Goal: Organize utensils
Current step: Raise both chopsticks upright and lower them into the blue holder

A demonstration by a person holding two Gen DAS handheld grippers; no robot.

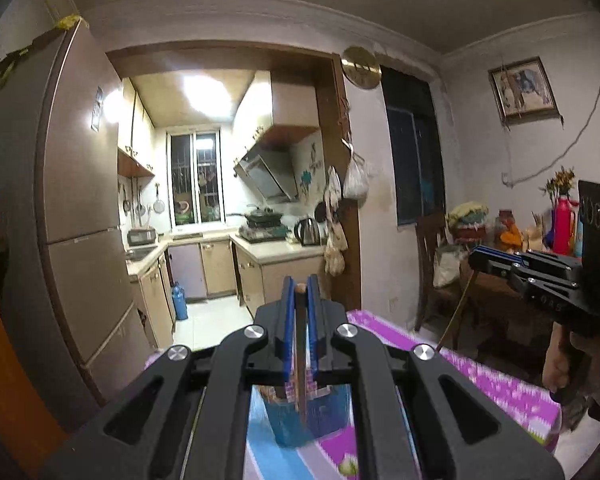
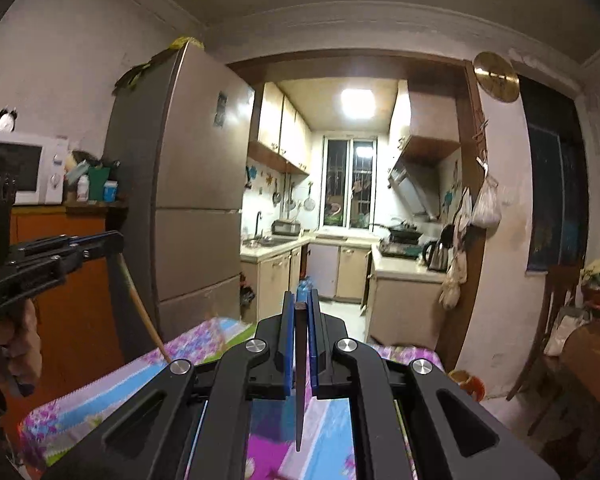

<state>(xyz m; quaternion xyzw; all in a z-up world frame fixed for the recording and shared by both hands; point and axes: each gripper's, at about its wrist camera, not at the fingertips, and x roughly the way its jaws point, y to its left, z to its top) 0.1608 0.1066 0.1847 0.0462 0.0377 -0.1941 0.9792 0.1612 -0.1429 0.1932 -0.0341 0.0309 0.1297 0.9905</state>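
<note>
My left gripper [image 1: 300,286] is shut on a light wooden chopstick [image 1: 301,360] that hangs down toward a blue cup-like holder [image 1: 320,412] on the flowered tablecloth [image 1: 500,384]. My right gripper [image 2: 300,300] is shut on a dark brown chopstick [image 2: 300,380] whose tip points down above the cloth [image 2: 100,392]. Each gripper shows in the other's view: the right gripper [image 1: 476,256] at the right with its stick [image 1: 456,312], the left gripper [image 2: 118,240] at the left with its stick [image 2: 140,304]. Both are raised above the table.
A tall fridge [image 1: 80,200] stands at the left beside the kitchen doorway [image 1: 228,200]. A wooden chair [image 1: 432,264] and a cluttered side table [image 1: 500,280] stand at the right. A microwave [image 2: 24,166] sits on an orange cabinet [image 2: 68,280].
</note>
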